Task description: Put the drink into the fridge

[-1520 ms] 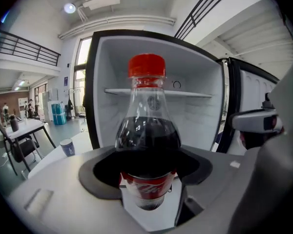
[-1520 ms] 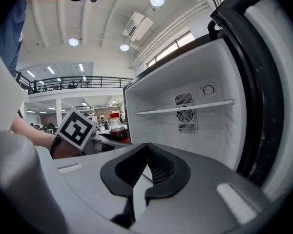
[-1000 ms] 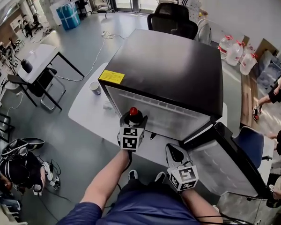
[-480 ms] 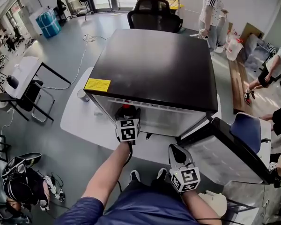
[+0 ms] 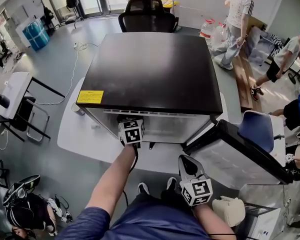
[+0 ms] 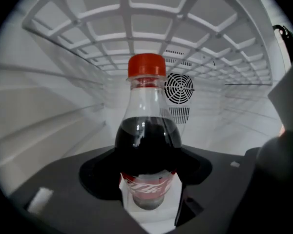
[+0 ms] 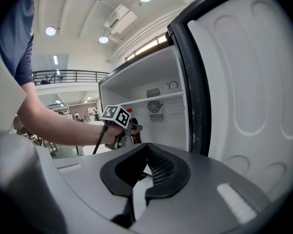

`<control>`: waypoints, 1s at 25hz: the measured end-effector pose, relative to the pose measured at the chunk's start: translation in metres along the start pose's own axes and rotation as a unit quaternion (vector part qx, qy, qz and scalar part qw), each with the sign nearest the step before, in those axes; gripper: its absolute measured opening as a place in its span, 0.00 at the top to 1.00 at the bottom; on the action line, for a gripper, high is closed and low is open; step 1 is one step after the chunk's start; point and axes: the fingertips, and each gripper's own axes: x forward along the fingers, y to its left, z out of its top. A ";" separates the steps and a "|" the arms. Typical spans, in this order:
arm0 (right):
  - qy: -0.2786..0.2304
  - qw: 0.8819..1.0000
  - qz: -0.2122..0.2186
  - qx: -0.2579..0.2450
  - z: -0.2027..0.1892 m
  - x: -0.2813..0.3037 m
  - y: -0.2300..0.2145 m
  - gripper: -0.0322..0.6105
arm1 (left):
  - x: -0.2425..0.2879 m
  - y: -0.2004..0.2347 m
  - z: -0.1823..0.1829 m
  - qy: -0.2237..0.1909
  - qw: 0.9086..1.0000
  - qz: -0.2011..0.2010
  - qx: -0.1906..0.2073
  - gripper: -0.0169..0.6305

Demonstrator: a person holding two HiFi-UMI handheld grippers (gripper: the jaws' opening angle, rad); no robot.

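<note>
Now: placing step, as I judge it; the drink is inside the fridge but not yet let go
Fridge (image 5: 155,69): black box on the table, front open toward the person, white inside
Table (image 5: 82,131): white, bears the fridge and juts out on its left
Door (image 5: 240,154): swung wide to the person's right, well clear of the opening
Shelf (image 6: 151,23): white wire grid above the drink; a round fan vent (image 6: 179,87) sits on the back wall behind the drink
Left claw (image 6: 147,199): reached into the opening, jaws parted just to the width of the drink and clamped on its labelled lower part
Right claw (image 7: 146,152): low by the door and outside the fridge, jaws closed together with nothing between them
Drink (image 6: 147,145): dark cola bottle, upright, in the space under the shelf, about mid-width; whether its base touches the fridge floor is hidden
Cap (image 6: 146,65): red, screwed on, apart from the shelf above
Next: by my reading, lower the drink until the fridge floor bears its base and part the jaws only then; draw the left claw straight back so as not to tip it; after that the right claw looks well placed to swing the door shut
</note>
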 end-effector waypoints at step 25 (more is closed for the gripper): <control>0.019 1.000 0.000 0.008 -0.020 -0.003 0.008 0.94 | 0.021 0.000 0.008 -0.011 0.999 -0.001 0.036 0.48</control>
